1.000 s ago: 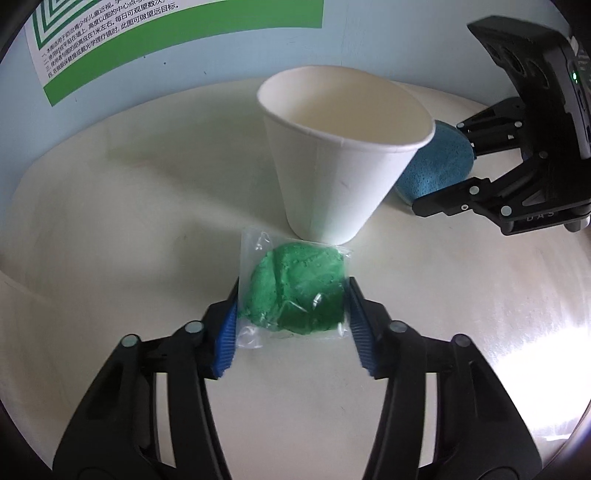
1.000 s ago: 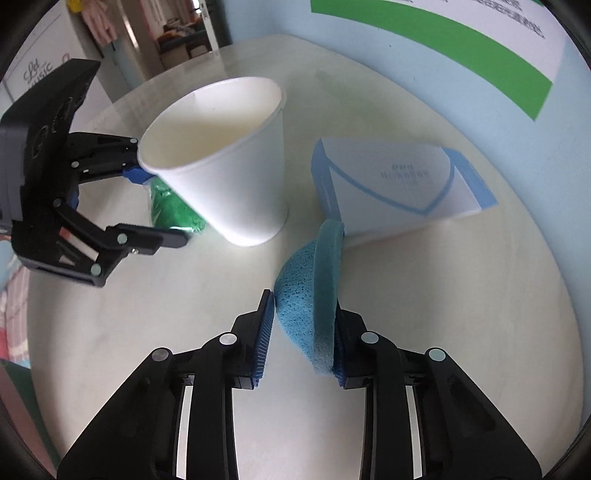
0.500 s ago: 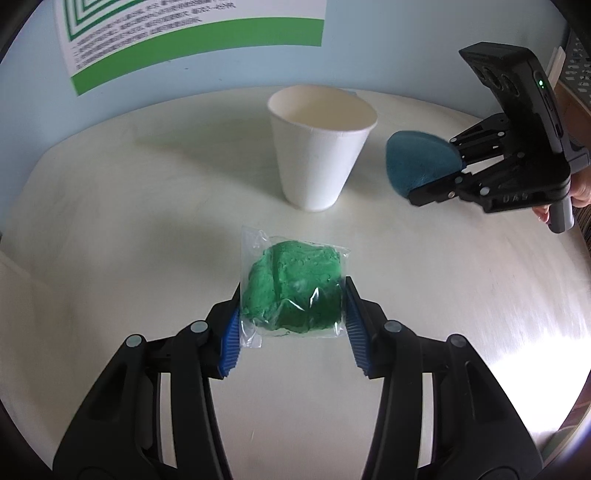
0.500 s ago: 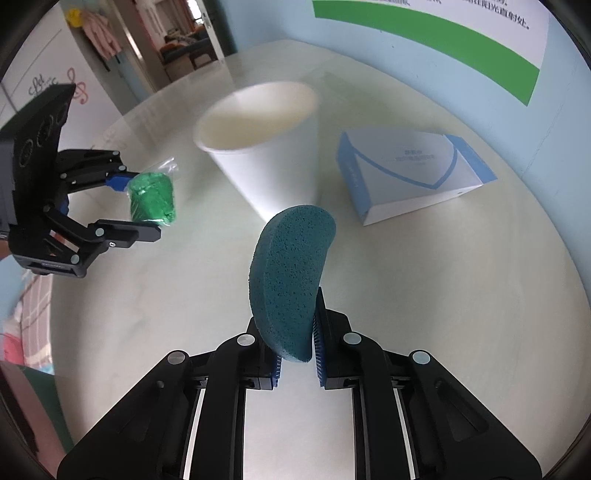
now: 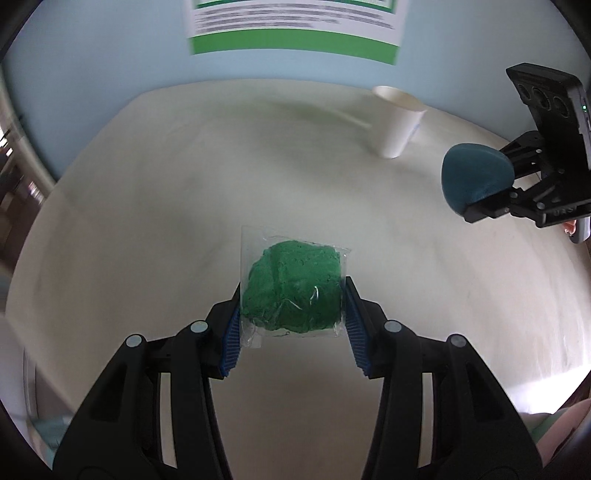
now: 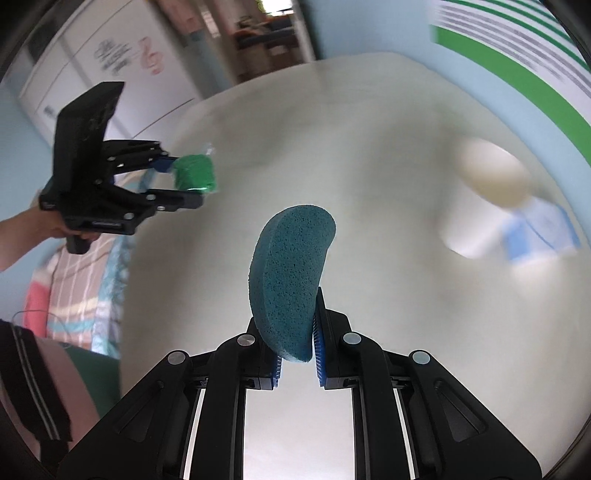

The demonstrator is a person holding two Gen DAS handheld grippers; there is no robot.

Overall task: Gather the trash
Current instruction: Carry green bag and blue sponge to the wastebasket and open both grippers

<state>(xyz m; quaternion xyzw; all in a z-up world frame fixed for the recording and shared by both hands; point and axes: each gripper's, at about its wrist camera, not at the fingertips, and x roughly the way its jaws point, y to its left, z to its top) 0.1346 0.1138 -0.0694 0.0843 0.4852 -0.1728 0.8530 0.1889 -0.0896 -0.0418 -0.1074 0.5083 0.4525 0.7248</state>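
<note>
Pale blue walls and a green-bordered poster [image 5: 295, 22] back a round, cream-coloured table [image 5: 147, 206], and both grippers hang above it with their loads clear of the surface.

From the left wrist view, the left gripper [image 5: 293, 321] is closed on a green lump sealed in a clear plastic bag [image 5: 293, 290]; the blue pads press its two flanks, low on the packet, so most of the bag juts forward past the fingertips. That side-on pinch looks chosen to hold the soft packet without crushing it flat. At about two o'clock in the same view the right gripper [image 5: 491, 192] carries a blue sponge [image 5: 476, 181], and a white paper cup [image 5: 399, 122] stands upright on the table at about one o'clock, well apart from both tools.

The right wrist view shows the right gripper narrow, its pads squeezing the sponge's lower end so the curved body rears up and bows toward twelve o'clock. The cup is a blur at two o'clock, with a white-and-blue box [image 6: 543, 229] just behind it at three o'clock.

My reading is that both pieces of trash are gripped and lifted for carrying to a bin, which I cannot see in either view. The cup and box look like they remain to be dealt with.
</note>
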